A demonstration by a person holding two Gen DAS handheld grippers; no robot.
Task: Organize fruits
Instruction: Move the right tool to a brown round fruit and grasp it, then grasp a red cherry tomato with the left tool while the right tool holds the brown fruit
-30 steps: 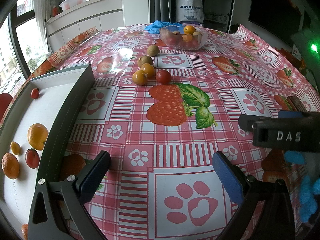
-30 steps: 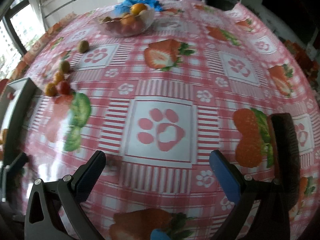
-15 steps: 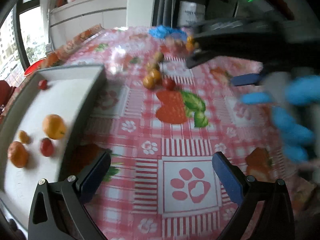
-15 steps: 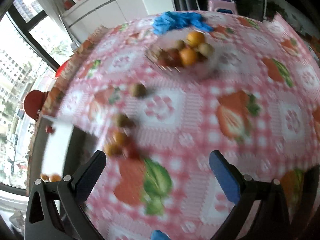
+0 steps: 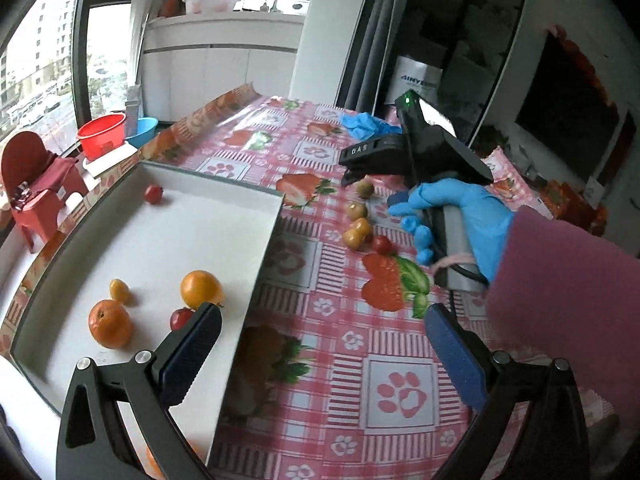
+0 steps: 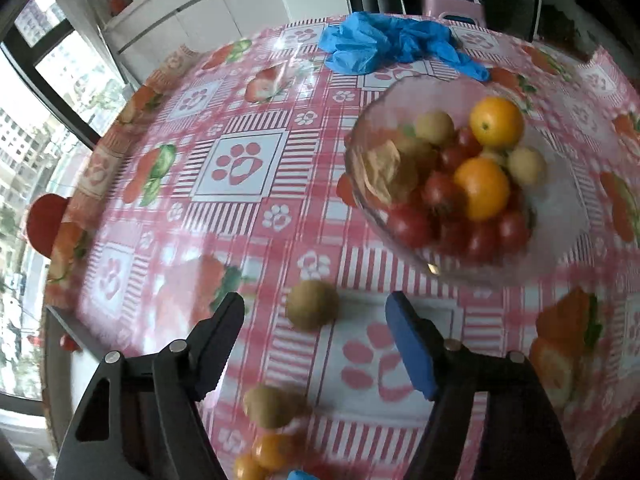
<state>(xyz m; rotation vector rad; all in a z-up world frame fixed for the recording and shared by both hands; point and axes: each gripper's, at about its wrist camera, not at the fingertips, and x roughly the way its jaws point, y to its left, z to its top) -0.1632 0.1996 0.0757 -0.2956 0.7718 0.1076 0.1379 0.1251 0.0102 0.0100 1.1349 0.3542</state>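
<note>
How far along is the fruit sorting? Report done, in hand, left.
Done: five fruits lie in the white tray, including a large orange and a cherry tomato.
In hand: nothing held; the right gripper is closing around a green fruit. The left gripper is open and holds nothing.
Left: loose fruits on the tablecloth and the full glass bowl.

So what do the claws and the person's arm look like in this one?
Both claws have black frames with silver screws and one black, one blue pad. The right claw is marked "DAS", with a green light, grey handle and black cable. Its hand wears a blue glove and a pink sleeve.
</note>
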